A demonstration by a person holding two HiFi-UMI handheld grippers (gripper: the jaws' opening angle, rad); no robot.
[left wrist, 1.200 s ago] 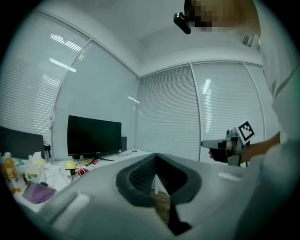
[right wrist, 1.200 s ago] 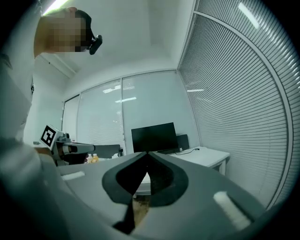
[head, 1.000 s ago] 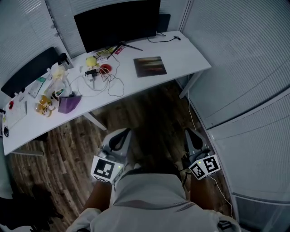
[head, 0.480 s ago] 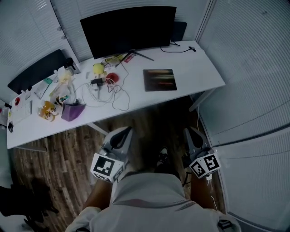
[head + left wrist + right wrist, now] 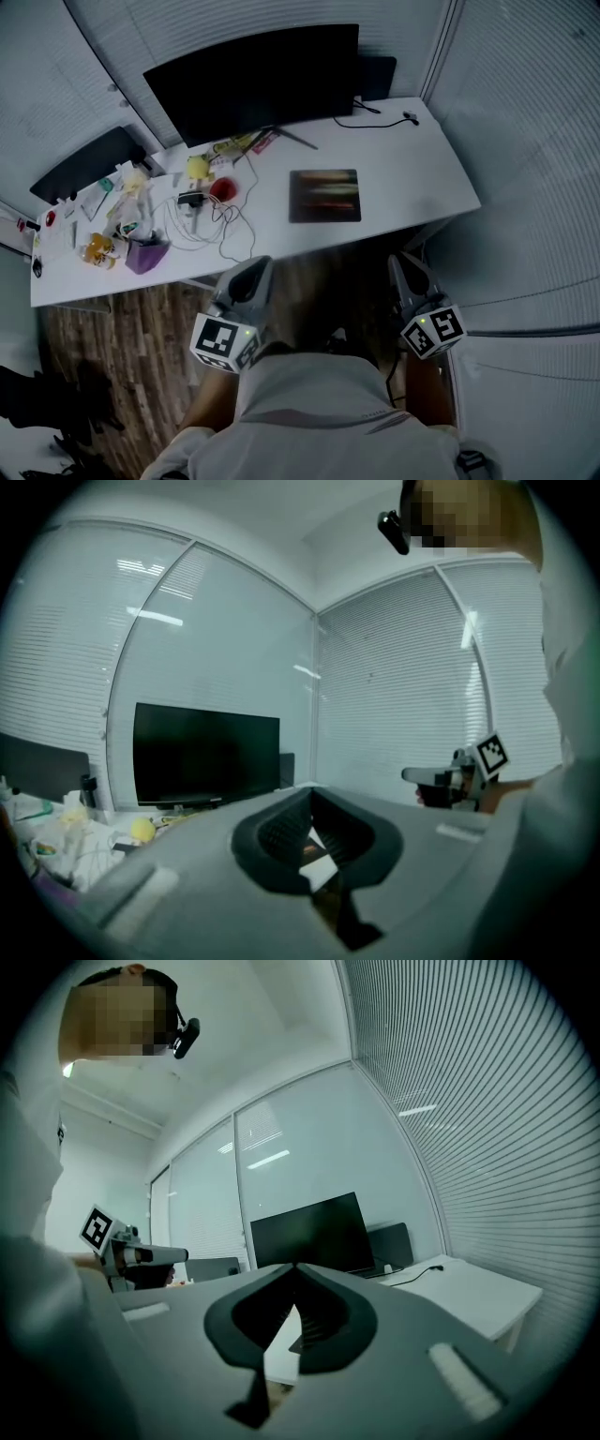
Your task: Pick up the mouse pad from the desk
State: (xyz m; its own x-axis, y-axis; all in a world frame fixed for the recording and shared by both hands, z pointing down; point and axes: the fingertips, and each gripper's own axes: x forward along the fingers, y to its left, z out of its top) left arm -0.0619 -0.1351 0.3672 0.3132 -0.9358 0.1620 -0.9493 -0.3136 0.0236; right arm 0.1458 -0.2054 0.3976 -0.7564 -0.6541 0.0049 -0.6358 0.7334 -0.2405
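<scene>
**Where the cams sit**

Head cam looks steeply down from the desk's (image 5: 412, 169) near side. The left gripper (image 5: 251, 274) and right gripper (image 5: 405, 270) cams sit low, facing level toward the far monitor (image 5: 253, 80). All three share monitor and desk.

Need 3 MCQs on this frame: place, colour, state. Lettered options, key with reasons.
1. Where is the mouse pad? A on the floor; B on the desk before the monitor; C in a gripper.
2. Colour of the tub at the desk's left front? A purple; B green; C red.
3. The grippers are: A wide open; B shut, empty; C shut on the mouse pad.
Key: 1B, it lies flat on the desk; 2A, plainly purple; 3B, left gripper and right gripper show jaws together, nothing between.
</scene>
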